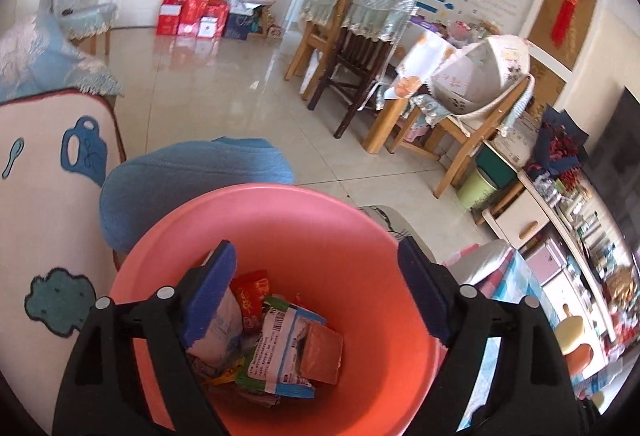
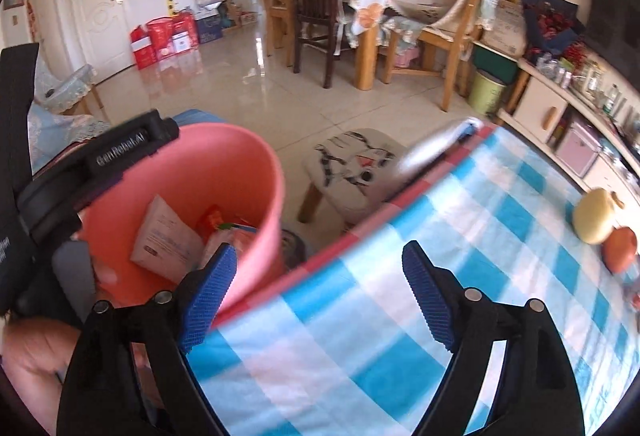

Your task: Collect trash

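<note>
Our left gripper [image 1: 316, 292] hangs directly over a pink plastic bin [image 1: 360, 236], its blue-padded jaws spread wide with nothing between them; below the gap lies the collected trash, a heap of snack wrappers [image 1: 280, 340] with a white packet [image 1: 218, 328] leaning against the wall nearest the left pad. Our right gripper [image 2: 320, 288] is likewise spread and empty, poised above the blue-and-white checked tablecloth [image 2: 400, 336], whose red-trimmed edge [image 2: 332, 248] runs diagonally just ahead of the fingertips. The bin sits just left of that edge, and the right gripper's left pad overlaps the bin wall in its own view (whether it touches, we cannot tell). The main risk we judge is a knock: swinging the right gripper leftward could clip the bin's rim [image 2: 276, 171] and tip it, since the bin looks light and only partly filled. Lowering the left gripper could press the wrappers or catch the white packet and drag it out. Farther right of the right gripper, a pale round fruit [image 2: 594, 213] and an orange one [image 2: 620, 250] rest on the cloth and could roll if the cloth is snagged. Open room lies ahead of both tools: bare tiled floor [image 2: 240, 75], then a small cushioned stool [image 2: 356, 171] beyond the table edge, with dining chairs well apart.
</note>
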Demonstrator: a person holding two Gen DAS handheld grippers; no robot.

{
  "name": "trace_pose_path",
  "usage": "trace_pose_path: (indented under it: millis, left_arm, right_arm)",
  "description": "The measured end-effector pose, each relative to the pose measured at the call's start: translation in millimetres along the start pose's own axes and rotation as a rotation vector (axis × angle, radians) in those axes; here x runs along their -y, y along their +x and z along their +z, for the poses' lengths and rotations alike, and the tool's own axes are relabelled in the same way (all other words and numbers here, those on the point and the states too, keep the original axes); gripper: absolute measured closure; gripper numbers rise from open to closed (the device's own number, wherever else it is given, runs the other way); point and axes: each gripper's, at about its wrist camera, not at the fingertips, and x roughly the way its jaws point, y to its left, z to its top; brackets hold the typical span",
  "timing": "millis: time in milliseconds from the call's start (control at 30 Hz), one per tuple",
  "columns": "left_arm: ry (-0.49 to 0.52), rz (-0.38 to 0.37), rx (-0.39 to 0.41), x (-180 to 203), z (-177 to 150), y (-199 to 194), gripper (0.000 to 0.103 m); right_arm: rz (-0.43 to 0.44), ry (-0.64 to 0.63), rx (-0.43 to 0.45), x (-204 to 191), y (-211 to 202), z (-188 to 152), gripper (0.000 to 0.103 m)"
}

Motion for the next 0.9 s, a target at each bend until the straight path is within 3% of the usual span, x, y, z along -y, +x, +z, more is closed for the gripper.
trace_pose_path:
  millis: [133, 367, 633, 900]
  left_arm:
    - [0.101, -0.049, 0.054, 23.5, -5.3, -15.2, 0.008]
    - [0.24, -0.184, 0.102, 68.1, -24.6, -46.3, 0.004]
    - [0.407, -0.358, 0.108, 116.7, -60.9, -84.7, 0.004]
    - [0.494, -0.415, 0.062, 143.4, -89.7, -117.7, 0.004]
  right_arm:
    - [-0.068, 0.043, 0.001, 29.8, -24.2, -17.2, 0.017]
    - [-0.163, 0.107, 0.035, 71.7, -71.5, -41.0, 0.014]
    - [-0.241, 0.202, 0.067, 108.1, -116.3, -66.8, 0.013]
    - [-0.323, 0.258, 0.12, 132.8, -158.7, -94.0, 0.013]
